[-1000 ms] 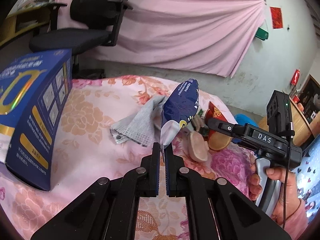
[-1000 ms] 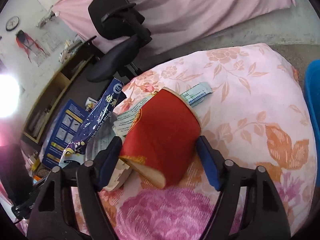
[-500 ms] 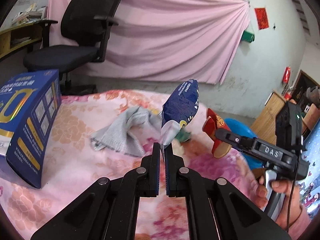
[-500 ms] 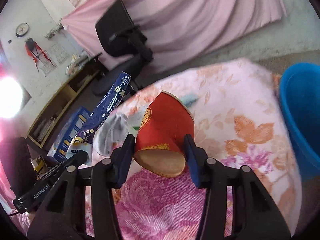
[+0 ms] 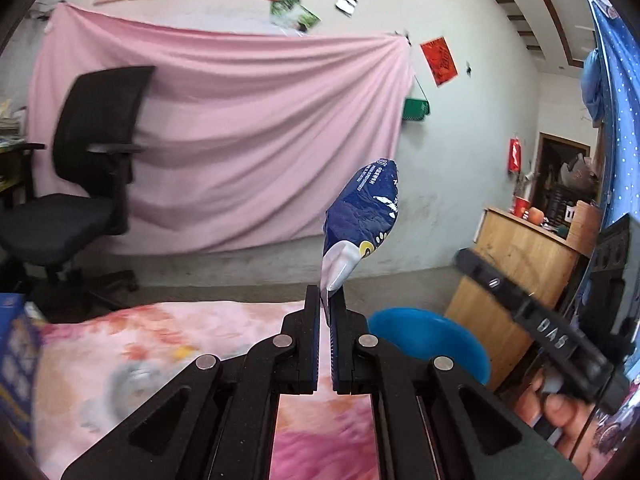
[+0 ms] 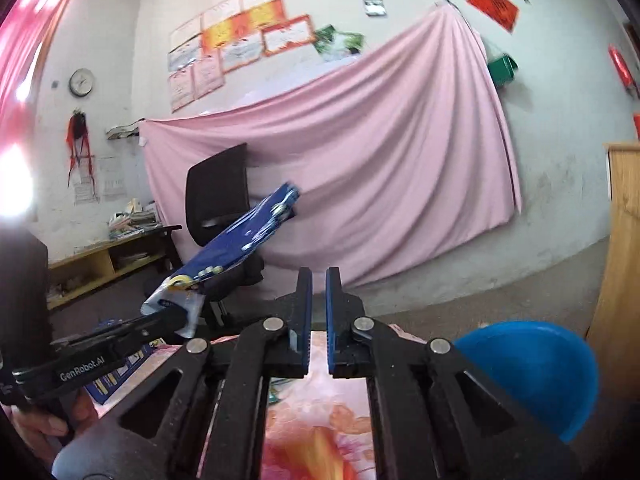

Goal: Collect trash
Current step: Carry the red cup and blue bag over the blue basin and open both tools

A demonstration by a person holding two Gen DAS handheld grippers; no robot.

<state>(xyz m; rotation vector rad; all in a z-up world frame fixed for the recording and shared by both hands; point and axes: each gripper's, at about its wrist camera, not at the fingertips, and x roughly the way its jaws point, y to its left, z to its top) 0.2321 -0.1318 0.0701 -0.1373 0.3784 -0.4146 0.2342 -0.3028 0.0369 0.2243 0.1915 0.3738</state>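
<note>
My left gripper [image 5: 325, 300] is shut on the white bottom corner of a blue snack bag [image 5: 362, 216], which stands upright above the fingers. The right wrist view shows the same blue snack bag [image 6: 240, 240] leaning over the left gripper [image 6: 176, 316]. My right gripper [image 6: 319, 280] has its blue pads almost together, with nothing between them. A round blue bin [image 5: 432, 340] sits on the floor past the table's right end; the blue bin [image 6: 532, 368] also appears low on the right. No red paper cup is in either view.
The table has a pink floral cloth [image 5: 160, 344], with a blurred grey rag [image 5: 128, 376] and a blue box [image 5: 16, 360] to the left. A black office chair [image 5: 92, 140] stands before a pink curtain. A wooden cabinet [image 5: 520, 264] is beside the bin.
Both grippers have risen and tilted up from the table toward the wall. The red cup is gone from the right gripper, whose jaws have come together. The left still holds the bag.
</note>
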